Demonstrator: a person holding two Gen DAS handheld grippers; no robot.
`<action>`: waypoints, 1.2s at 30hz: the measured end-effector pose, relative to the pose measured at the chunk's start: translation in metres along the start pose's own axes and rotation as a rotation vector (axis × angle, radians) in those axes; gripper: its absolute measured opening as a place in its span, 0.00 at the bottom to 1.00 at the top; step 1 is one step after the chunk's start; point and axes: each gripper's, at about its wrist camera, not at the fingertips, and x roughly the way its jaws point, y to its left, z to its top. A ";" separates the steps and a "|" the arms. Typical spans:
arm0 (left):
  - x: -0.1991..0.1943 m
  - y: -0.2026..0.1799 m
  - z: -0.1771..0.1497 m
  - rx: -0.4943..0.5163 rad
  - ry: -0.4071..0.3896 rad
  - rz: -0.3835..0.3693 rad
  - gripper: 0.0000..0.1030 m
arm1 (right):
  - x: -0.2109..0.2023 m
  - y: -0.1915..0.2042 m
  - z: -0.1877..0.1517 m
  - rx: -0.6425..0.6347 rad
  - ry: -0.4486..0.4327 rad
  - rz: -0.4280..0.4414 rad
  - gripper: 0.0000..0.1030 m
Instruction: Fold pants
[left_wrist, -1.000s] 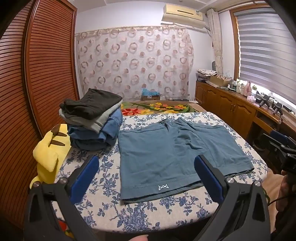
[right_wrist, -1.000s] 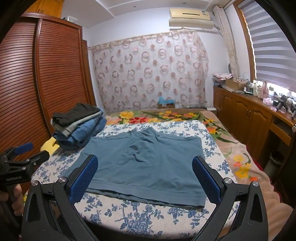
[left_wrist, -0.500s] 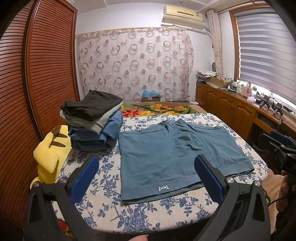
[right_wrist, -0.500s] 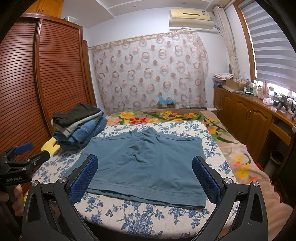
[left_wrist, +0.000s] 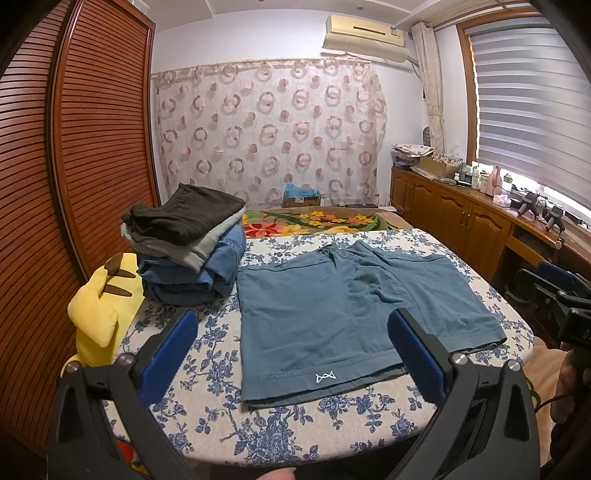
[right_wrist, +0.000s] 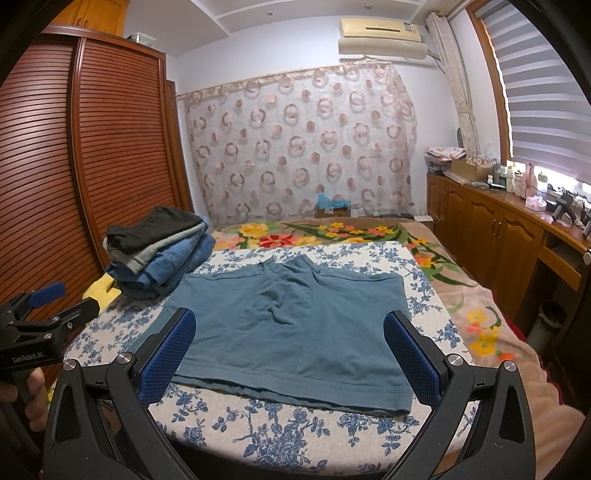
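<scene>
Both grippers hanging wide open over the near edge of the bed, blue shorts laid flat ahead.

The left gripper (left_wrist: 291, 347) is hovering with its blue pads spread wide and gripping nothing, and the right gripper (right_wrist: 290, 345) is doing the same, jaws fully apart. Just ahead of both, the blue shorts (left_wrist: 354, 314) are lying spread flat on the floral sheet (left_wrist: 280, 432), leg hems nearest the tools, a small white logo (left_wrist: 325, 377) showing on the hem between the left pads, waistband at the far end with soft wrinkles running down the middle. Further out and to the left, a stack of folded clothes (left_wrist: 188, 243) is sitting just beside the shorts, with a yellow plush (left_wrist: 103, 306) nearer on that side.
</scene>
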 end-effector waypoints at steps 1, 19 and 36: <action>0.000 0.000 0.001 0.000 0.000 0.000 1.00 | 0.000 0.000 0.000 0.001 -0.001 -0.001 1.00; -0.002 -0.001 0.001 0.002 -0.006 0.001 1.00 | 0.000 0.001 -0.001 0.000 -0.002 -0.001 1.00; -0.002 -0.001 0.001 0.003 -0.009 0.002 1.00 | -0.002 0.002 0.000 -0.001 -0.002 0.001 1.00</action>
